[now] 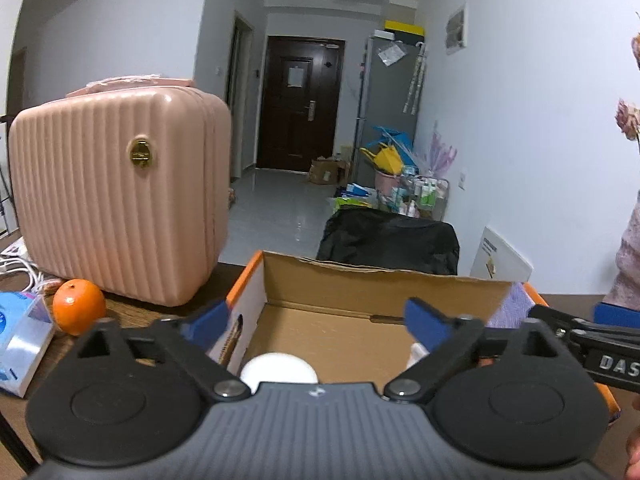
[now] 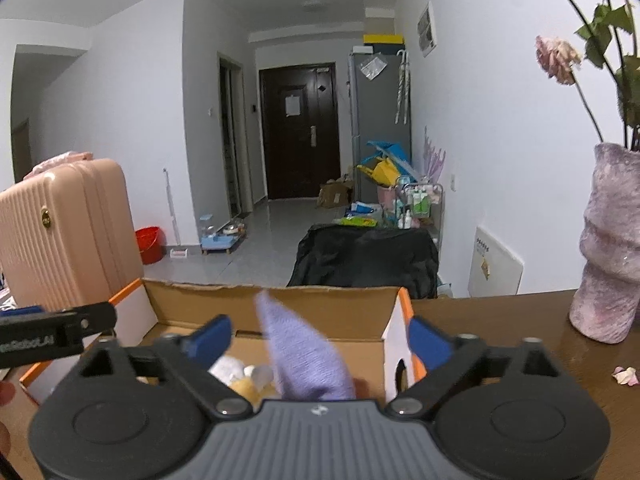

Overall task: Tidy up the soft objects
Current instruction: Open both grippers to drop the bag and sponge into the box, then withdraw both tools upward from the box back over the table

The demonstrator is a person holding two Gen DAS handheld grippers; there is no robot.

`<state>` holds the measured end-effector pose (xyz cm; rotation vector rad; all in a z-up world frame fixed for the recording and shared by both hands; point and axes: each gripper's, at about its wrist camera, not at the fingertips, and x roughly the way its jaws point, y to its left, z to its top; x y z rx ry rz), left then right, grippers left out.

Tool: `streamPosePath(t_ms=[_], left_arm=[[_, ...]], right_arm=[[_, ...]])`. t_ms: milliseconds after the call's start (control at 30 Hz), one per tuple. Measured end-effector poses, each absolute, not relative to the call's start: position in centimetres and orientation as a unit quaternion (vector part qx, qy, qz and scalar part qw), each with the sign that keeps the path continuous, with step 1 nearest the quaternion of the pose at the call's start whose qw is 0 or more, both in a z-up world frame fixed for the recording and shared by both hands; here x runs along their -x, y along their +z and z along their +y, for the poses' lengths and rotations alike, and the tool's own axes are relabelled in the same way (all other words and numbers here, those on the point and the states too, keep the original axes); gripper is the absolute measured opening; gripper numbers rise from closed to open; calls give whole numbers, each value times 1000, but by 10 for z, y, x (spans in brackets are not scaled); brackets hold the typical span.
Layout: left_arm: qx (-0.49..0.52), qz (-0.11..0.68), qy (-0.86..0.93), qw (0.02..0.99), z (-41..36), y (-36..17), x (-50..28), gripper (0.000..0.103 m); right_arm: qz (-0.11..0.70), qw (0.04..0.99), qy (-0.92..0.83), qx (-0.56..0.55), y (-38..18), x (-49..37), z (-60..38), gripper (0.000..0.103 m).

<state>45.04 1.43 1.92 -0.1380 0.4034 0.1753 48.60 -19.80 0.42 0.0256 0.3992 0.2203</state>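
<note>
An open cardboard box (image 1: 384, 284) with orange edges stands on the wooden table; it also shows in the right wrist view (image 2: 320, 308). My left gripper (image 1: 316, 322) is open and empty above the box's near side, over a white round soft thing (image 1: 279, 368). My right gripper (image 2: 318, 338) is open over the box's right part. A lilac cloth (image 2: 304, 356) stands up between its fingers, touching neither. White and yellow plush items (image 2: 240, 378) lie in the box beside the cloth. The lilac cloth's edge shows at the box's right wall in the left wrist view (image 1: 512, 308).
A pink ribbed case (image 1: 116, 200) stands left of the box, with an orange (image 1: 78, 306) and a tissue pack (image 1: 20, 340) in front. A pink vase (image 2: 608, 248) with dried flowers stands at right. A black chair back (image 1: 388, 240) is behind the table.
</note>
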Motion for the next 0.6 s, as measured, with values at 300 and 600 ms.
streamPosePath(t_ms=[300,600], left_arm=[[74,199,97,972,18,22,-449,103],[82,192,89,974,17,28,-438,103]], right_arm=[[200,975,99,-19,7,-487,-201,103],[193,976,98,-19,18,-472,-196,103]])
